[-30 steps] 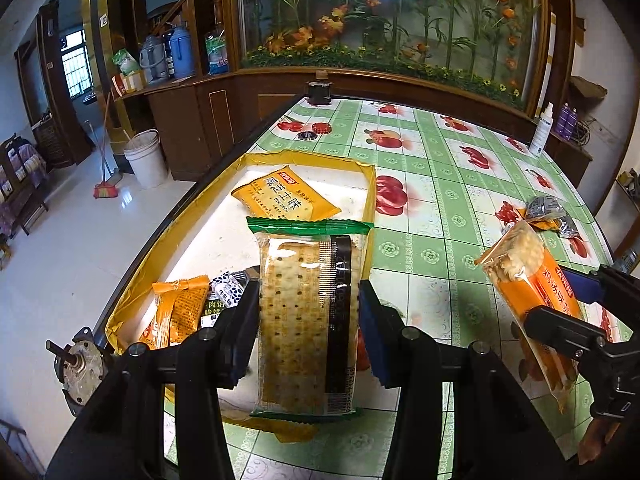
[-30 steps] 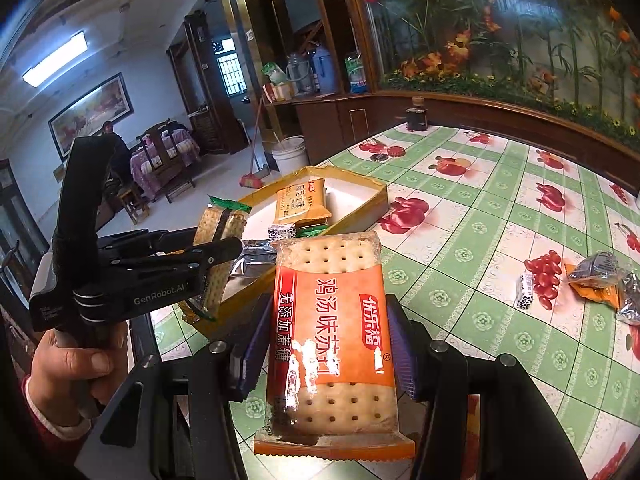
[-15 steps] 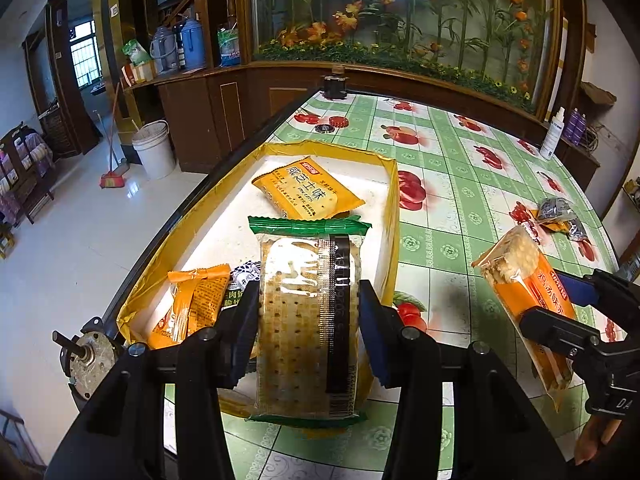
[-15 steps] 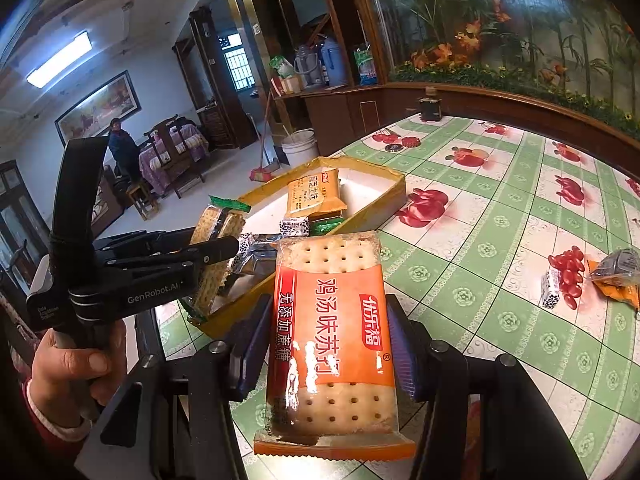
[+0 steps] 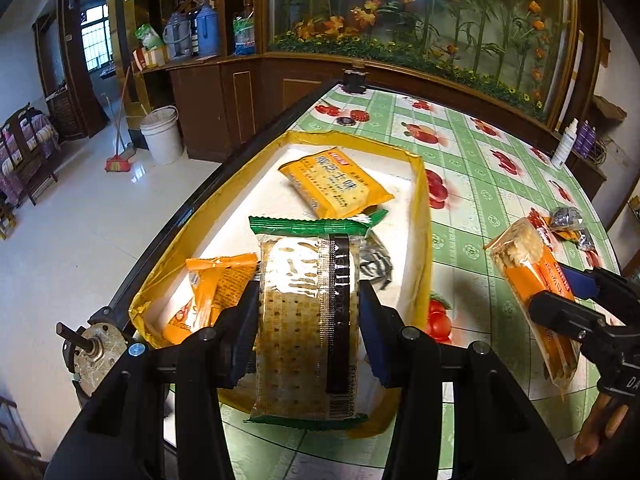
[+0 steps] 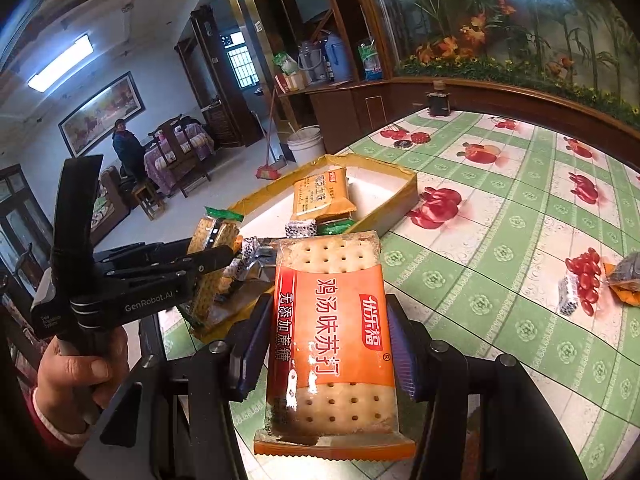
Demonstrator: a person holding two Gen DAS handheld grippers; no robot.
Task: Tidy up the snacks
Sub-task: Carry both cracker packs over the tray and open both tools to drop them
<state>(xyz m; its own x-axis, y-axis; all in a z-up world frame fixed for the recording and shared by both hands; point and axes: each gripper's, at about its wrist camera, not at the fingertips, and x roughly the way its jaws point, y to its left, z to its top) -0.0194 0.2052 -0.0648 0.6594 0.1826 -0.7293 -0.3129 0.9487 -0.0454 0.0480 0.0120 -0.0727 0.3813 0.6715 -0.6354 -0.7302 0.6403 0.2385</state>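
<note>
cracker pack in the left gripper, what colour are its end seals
Green, on the cracker pack; clearest in the left wrist view.

Green-edged cracker pack [image 5: 306, 320], orange cracker pack [image 6: 332, 344], yellow-rimmed box [image 5: 420, 208], green-checked fruit-print tablecloth [image 6: 500, 216]

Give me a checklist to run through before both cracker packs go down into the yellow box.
1. Left gripper clamped on the green-ended cracker pack: ok.
2. Right gripper clamped on the orange cracker pack: ok.
3. Green-ended cracker pack over the yellow box: ok, though its near end overhangs the front rim.
4. Orange cracker pack over the box: not ok, it hangs above the green tablecloth.
5. Bare floor left in the box: ok, white patch beside the yellow snack bag.
6. Clearance under the green-ended pack: cannot tell.
</note>
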